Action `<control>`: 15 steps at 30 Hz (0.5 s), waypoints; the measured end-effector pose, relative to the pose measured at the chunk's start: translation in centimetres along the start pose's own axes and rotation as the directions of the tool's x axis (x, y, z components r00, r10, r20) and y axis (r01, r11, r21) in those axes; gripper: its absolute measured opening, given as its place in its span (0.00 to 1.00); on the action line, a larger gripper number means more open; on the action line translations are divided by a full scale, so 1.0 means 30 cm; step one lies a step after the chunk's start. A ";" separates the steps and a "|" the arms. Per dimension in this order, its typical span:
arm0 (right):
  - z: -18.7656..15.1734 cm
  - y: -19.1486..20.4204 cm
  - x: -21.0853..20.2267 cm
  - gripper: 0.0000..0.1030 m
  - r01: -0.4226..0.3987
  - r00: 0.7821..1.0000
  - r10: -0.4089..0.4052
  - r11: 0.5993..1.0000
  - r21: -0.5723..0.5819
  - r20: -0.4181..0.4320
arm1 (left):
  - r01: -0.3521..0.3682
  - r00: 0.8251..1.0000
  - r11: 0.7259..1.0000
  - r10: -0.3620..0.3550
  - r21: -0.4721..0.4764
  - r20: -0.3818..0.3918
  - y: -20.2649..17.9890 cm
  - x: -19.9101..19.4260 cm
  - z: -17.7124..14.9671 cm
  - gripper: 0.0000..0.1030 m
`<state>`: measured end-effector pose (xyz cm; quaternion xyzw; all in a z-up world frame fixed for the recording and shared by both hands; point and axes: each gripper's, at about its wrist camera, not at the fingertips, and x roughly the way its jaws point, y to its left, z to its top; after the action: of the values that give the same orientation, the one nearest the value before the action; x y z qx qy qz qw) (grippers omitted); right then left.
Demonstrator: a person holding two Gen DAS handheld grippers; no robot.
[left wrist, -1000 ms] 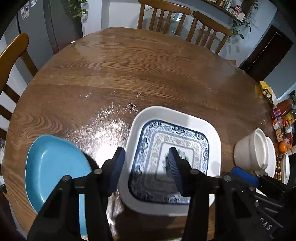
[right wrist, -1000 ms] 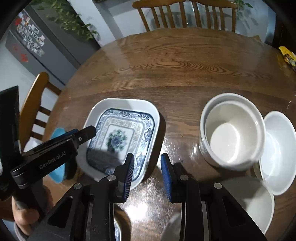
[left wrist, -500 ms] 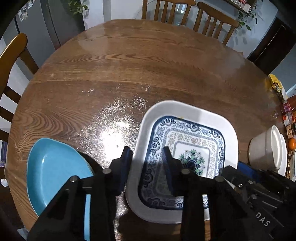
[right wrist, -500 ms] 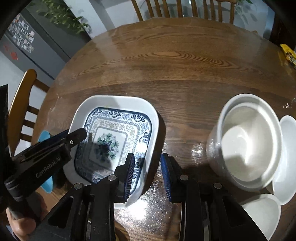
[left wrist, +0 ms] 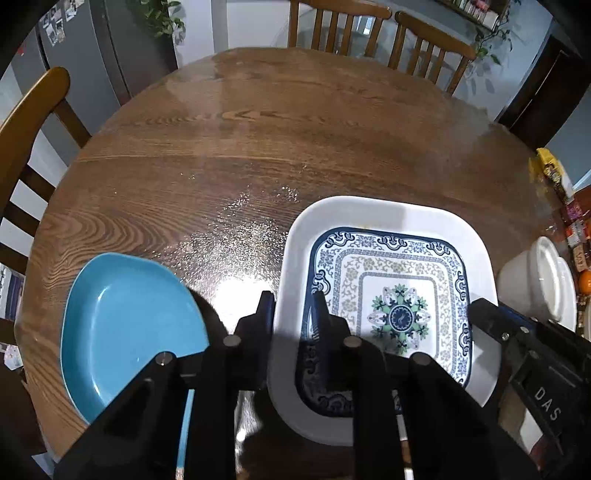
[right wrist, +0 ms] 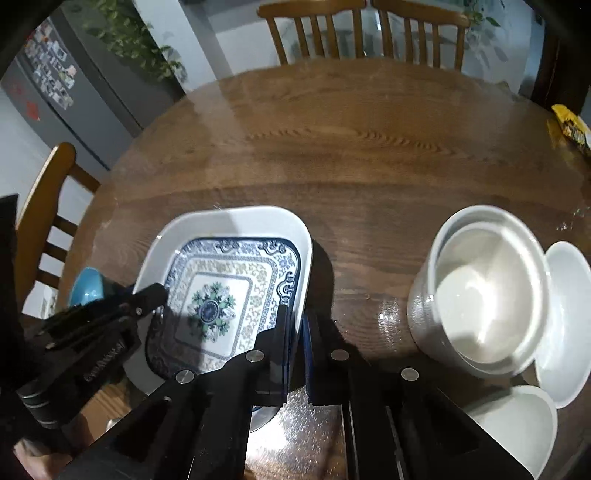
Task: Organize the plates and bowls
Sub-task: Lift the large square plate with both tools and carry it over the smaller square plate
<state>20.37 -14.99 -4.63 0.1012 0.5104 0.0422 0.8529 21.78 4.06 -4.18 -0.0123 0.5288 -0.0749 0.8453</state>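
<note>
A square white plate [left wrist: 391, 280] with a blue pattern lies near the front of the round wooden table [left wrist: 258, 147]. My left gripper [left wrist: 293, 310] straddles its left rim, jaws closing, with one finger outside the rim and one on the inner slope. In the right wrist view the same plate [right wrist: 214, 288] has its right rim pinched by my right gripper [right wrist: 295, 317], which is shut on it. A teal plate [left wrist: 129, 317] lies left of the left gripper.
A deep white bowl [right wrist: 487, 288] stands right of the square plate, with two small white bowls [right wrist: 565, 314] beside it and in front of it. Snack packets [left wrist: 550, 170] lie at the table's right edge. Wooden chairs [left wrist: 340, 26] ring the table.
The left jaws have narrowed from wide apart onto the plate's left rim. The right jaws have come together on the right rim. Both hands stayed almost in place.
</note>
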 end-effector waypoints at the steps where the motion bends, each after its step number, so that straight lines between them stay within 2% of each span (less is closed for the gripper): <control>1: -0.004 0.000 -0.015 0.08 0.001 1.000 -0.001 1.000 -0.010 0.009 | 0.004 1.000 1.000 -0.004 0.002 0.011 -0.001 -0.010 0.000 0.17; 6: -0.025 -0.004 -0.064 0.08 -0.022 0.999 0.022 1.000 -0.018 0.036 | 0.036 0.998 0.999 -0.036 -0.012 0.051 0.021 -0.087 -0.054 0.17; 15: -0.073 0.037 -0.141 0.08 -0.069 0.994 0.072 0.997 -0.039 0.081 | -0.001 0.988 1.000 -0.002 0.020 0.155 0.003 -0.255 -0.149 0.16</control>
<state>16.46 -14.37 -1.74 0.1056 0.4701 0.0774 0.8729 14.49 5.47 0.67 -0.0099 0.4609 -0.0791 0.8839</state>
